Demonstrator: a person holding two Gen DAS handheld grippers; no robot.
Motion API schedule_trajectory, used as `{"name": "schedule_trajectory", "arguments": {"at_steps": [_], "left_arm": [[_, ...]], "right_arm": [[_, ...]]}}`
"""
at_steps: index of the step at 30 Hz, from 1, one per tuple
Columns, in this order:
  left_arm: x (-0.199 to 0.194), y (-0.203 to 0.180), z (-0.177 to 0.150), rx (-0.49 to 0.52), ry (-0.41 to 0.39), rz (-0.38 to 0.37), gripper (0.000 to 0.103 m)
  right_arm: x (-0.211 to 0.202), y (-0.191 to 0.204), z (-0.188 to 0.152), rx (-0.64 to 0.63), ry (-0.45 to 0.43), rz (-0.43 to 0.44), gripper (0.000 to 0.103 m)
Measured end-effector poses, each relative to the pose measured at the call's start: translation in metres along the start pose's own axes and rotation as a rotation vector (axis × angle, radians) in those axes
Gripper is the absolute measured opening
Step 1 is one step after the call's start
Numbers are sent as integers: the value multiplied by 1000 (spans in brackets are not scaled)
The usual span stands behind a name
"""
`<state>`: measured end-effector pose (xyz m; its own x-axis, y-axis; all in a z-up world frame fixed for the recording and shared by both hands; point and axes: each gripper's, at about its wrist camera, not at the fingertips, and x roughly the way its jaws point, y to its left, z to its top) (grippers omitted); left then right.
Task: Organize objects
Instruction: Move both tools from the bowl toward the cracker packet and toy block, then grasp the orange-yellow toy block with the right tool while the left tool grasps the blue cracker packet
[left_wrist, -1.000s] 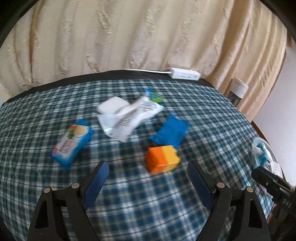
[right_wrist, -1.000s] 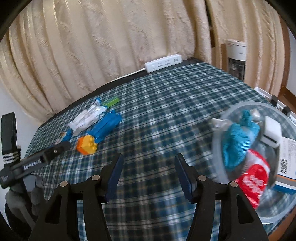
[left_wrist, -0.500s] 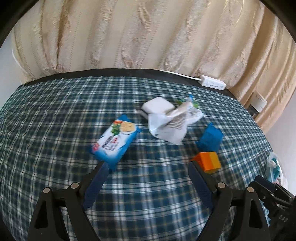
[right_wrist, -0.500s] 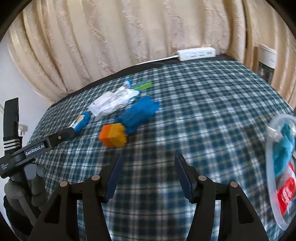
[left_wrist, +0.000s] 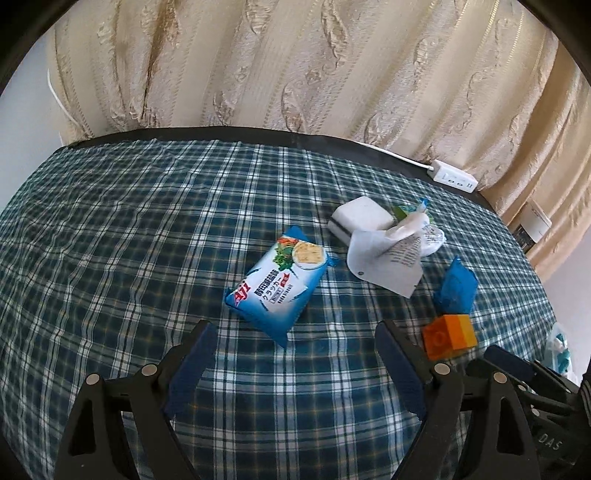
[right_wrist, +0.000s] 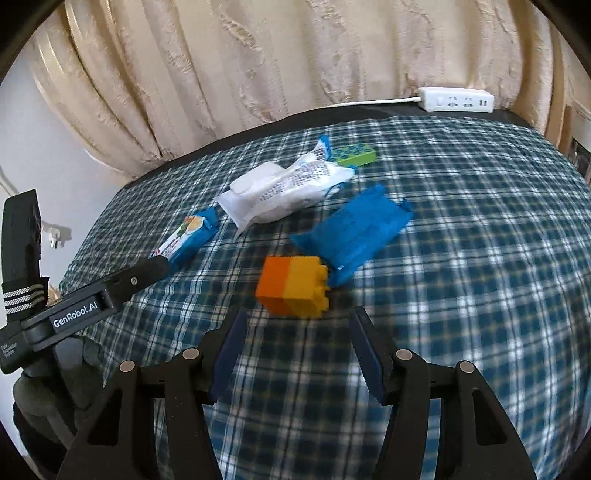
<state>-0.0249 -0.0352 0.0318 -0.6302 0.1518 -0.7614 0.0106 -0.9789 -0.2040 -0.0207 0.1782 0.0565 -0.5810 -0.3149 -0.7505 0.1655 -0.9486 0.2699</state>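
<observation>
A blue cracker packet (left_wrist: 279, 278) lies on the plaid cloth just ahead of my open, empty left gripper (left_wrist: 291, 354); it also shows in the right wrist view (right_wrist: 188, 240). An orange and yellow toy block (right_wrist: 293, 286) sits just ahead of my open, empty right gripper (right_wrist: 297, 347) and shows in the left wrist view (left_wrist: 448, 334). Behind it lie a blue pouch (right_wrist: 354, 234), a white crumpled wrapper (right_wrist: 284, 194), a white soap-like block (left_wrist: 360, 216) and a green brick (right_wrist: 354, 155).
A white power strip (right_wrist: 456, 99) lies at the table's far edge by the beige curtain (left_wrist: 295, 62). The left gripper's body (right_wrist: 74, 314) reaches in at the left of the right wrist view. A clear container (left_wrist: 559, 345) shows at the far right.
Both grippers have swung left. The cracker packet is now centred before the left gripper, and the orange block is centred and closer before the right gripper. The clear container left the right view.
</observation>
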Motion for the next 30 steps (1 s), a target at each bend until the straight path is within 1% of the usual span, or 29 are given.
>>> {"name": "schedule_trajectory", "arguments": {"at_steps": [7,15,18,26,30], "left_arm": [[4,7,1,-19,2,10,91],[6,9,1,-27,9,11,91],[8,10,0,-26,12,13,91],[14,10,0,-20,21,29,91],[15,10,0,-18,22,40,91]], "right_arm": [[16,4,7,3,17,1,59],[34,11,13,-24,22,-14,58],[37,13,13,-41,18,-30,48],[32,9,7,-43,6,-32,47],[22,2,-2,-23,0,-25,47]]}}
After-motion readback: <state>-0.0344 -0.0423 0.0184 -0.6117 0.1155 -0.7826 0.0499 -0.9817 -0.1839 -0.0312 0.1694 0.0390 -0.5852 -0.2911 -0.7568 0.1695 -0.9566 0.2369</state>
